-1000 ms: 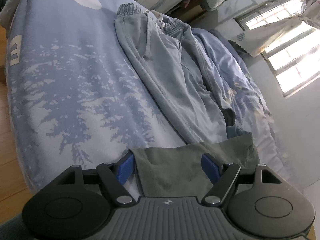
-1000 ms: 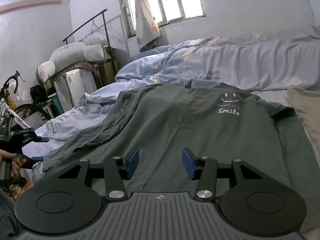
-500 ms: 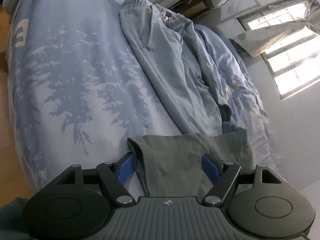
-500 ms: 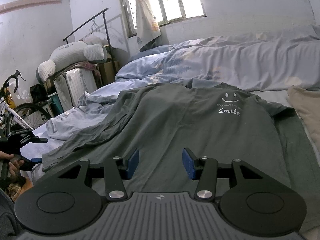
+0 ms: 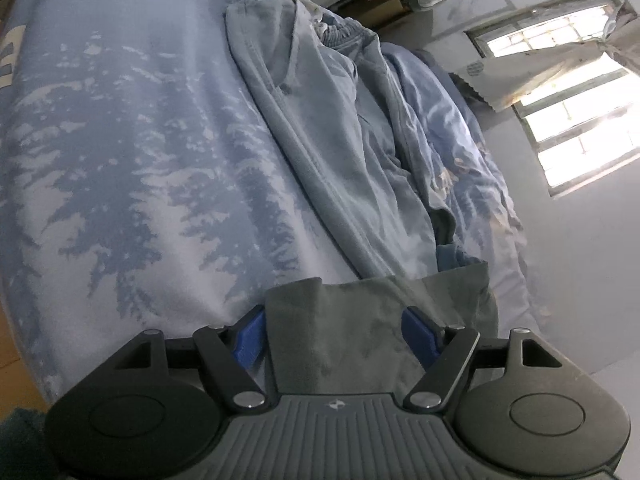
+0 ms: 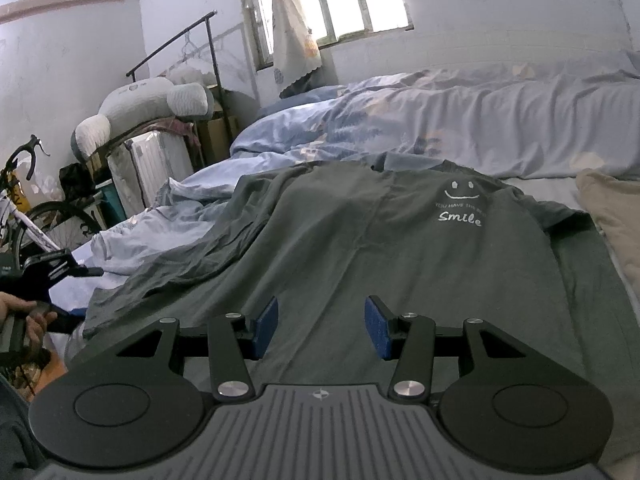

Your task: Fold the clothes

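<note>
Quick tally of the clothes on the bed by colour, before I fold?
Grey: 1, the T-shirt
Light blue: 1, the trousers
Beige: 1, a piece at the right edge, cut off; kind unclear
Total: 3

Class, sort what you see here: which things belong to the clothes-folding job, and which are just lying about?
Job: grey T-shirt; light blue trousers; left gripper, closing over the shirt's corner; right gripper.
Lying about: bicycle; suitcase; plush toy; duvet.
</note>
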Action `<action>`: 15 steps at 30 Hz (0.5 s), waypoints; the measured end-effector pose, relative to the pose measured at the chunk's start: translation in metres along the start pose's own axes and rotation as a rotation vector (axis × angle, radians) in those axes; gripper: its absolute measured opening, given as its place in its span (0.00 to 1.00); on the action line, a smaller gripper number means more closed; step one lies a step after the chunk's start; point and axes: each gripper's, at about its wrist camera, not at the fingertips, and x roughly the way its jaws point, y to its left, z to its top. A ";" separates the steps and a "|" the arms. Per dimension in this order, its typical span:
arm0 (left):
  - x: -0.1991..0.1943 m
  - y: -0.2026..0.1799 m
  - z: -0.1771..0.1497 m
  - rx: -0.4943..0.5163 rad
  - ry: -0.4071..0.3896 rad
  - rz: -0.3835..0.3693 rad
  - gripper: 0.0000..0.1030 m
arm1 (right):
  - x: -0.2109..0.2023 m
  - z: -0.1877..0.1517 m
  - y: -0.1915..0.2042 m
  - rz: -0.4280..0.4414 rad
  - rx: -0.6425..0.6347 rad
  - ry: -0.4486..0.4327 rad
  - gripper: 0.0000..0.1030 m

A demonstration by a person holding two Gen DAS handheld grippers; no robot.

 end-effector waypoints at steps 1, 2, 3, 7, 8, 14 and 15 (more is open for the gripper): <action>-0.001 0.001 -0.001 -0.002 -0.004 0.001 0.66 | 0.000 0.000 0.001 0.000 -0.005 0.002 0.48; -0.003 0.002 -0.002 -0.004 -0.008 0.003 0.64 | 0.000 -0.001 0.002 0.001 -0.010 0.001 0.48; -0.004 0.003 -0.002 -0.015 -0.010 0.003 0.61 | 0.000 -0.001 0.002 0.001 -0.012 0.000 0.48; -0.008 0.007 -0.003 -0.051 -0.013 0.010 0.55 | -0.001 -0.002 0.001 -0.003 -0.006 -0.001 0.48; -0.009 0.007 -0.004 -0.051 -0.013 0.012 0.55 | -0.001 -0.002 0.001 -0.004 -0.005 -0.001 0.48; -0.013 0.007 -0.008 -0.082 -0.006 0.010 0.55 | 0.001 0.000 0.003 -0.004 -0.006 -0.003 0.48; -0.013 0.007 -0.008 -0.083 -0.002 0.010 0.55 | 0.001 0.000 0.002 -0.003 -0.007 -0.004 0.48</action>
